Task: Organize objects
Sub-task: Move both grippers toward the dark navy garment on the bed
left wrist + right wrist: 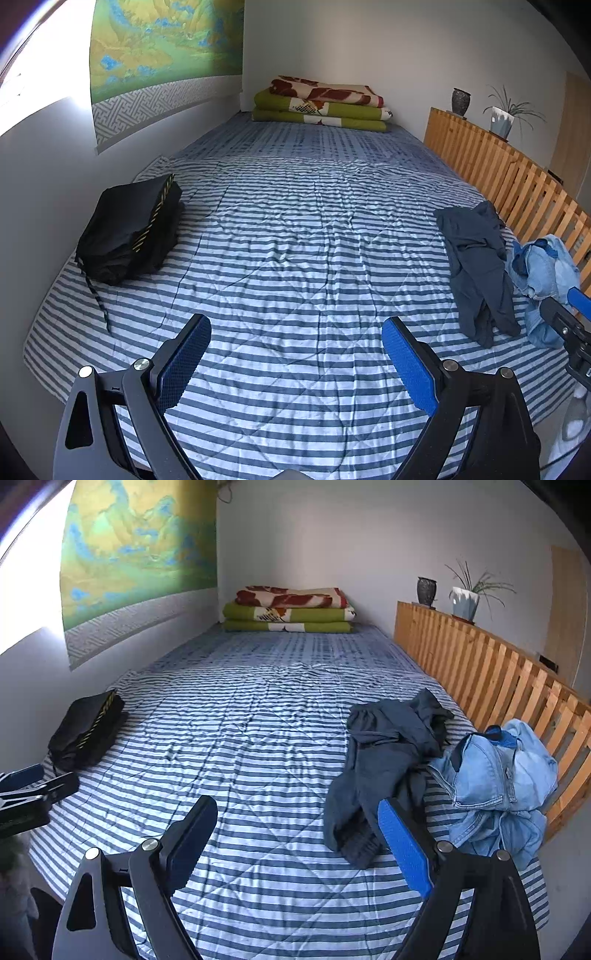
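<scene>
A striped blue-and-white bed cover (295, 240) (240, 738) spreads ahead. Folded black clothing (129, 229) (86, 731) rests at its left side near the wall. A crumpled dark grey garment (476, 266) (384, 764) lies at the right, with a bunched light blue denim piece (543, 273) (506, 775) beside it against the wooden rail. My left gripper (295, 354) hovers open over the near middle of the bed, holding nothing. My right gripper (297, 834) is open too, its right finger just in front of the grey garment's lower end.
Folded green and red-patterned blankets (321, 105) (291, 609) are stacked at the far end. A slatted wooden rail (509, 173) (491, 679) borders the right side, with a dark vase (426, 590) and potted plant (465, 602) on top. A wall hanging (162, 48) covers the left wall.
</scene>
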`<state>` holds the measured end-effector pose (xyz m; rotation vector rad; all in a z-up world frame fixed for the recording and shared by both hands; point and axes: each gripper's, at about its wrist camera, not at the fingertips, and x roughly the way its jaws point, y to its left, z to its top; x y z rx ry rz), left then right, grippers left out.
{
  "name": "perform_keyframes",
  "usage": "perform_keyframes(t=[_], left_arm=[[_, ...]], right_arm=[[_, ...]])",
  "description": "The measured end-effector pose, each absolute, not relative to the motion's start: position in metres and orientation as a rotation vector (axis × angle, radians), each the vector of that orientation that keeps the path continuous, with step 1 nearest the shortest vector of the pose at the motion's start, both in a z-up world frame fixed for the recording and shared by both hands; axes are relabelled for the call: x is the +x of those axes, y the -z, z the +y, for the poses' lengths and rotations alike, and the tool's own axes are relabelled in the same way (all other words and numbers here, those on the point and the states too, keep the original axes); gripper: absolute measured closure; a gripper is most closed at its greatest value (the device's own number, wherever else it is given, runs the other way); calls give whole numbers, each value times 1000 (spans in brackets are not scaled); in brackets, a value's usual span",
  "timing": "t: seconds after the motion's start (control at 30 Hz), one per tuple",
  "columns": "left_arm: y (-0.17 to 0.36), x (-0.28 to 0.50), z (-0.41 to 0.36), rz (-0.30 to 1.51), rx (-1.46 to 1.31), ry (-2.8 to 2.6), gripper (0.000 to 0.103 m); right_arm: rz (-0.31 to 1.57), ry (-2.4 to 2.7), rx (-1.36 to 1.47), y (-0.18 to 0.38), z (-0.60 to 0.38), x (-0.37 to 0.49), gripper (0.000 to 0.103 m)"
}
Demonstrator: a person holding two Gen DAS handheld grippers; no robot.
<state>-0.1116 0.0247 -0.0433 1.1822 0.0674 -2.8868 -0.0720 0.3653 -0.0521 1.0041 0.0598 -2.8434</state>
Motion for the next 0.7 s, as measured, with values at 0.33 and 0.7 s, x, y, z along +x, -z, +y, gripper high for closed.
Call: perform_keyframes(t=[0.33, 0.7], left_arm=[[46, -108, 11, 98, 1179, 2887, 7], [63, -121, -3, 120, 1221, 2850, 7]], right_arm=[[84, 2816, 988, 50, 344, -65, 17], [65, 2965, 1207, 98, 410, -150, 17]])
